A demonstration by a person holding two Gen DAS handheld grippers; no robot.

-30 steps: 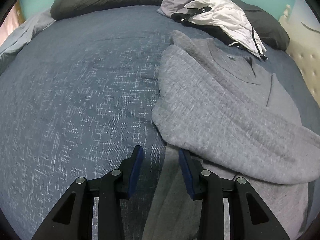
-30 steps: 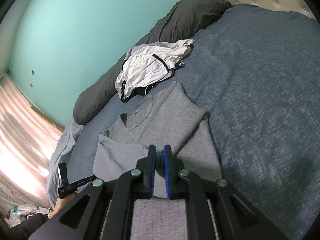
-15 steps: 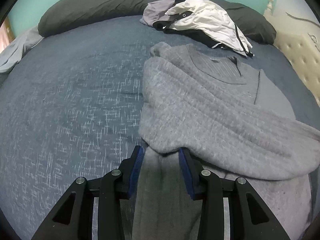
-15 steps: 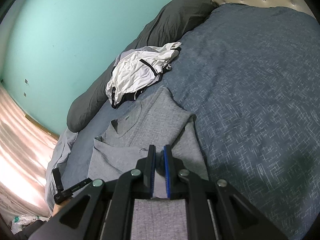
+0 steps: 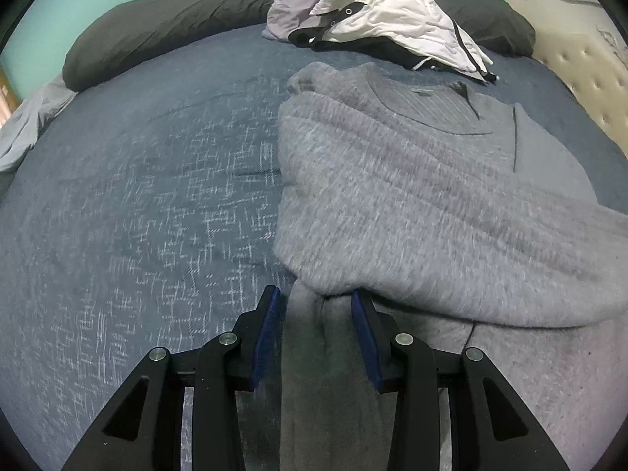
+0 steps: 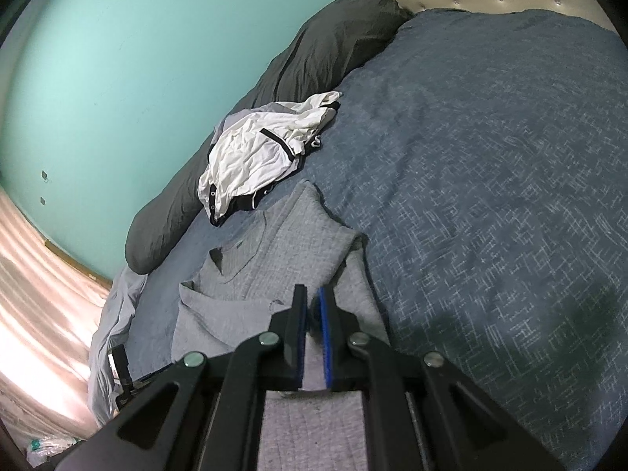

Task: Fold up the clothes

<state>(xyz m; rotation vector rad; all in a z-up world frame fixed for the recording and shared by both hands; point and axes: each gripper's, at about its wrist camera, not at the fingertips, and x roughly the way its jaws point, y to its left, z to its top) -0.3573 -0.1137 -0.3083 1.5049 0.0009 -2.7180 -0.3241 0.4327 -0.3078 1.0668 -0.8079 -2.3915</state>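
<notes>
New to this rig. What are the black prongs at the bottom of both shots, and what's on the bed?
No robot arm here: a person holds a two-finger gripper in each hand, with a fisheye camera on each looking along its fingers. The prongs are those fingers, with blue pads.

The left wrist view shows the left gripper part open, a bunched edge of the grey sweater between its pads; whether they press it I cannot tell.

The right wrist view shows the right gripper shut on the same grey fabric.

The sweater lies partly folded on a dark blue bedspread. Behind it are a crumpled white and black garment and a long dark pillow.
</notes>
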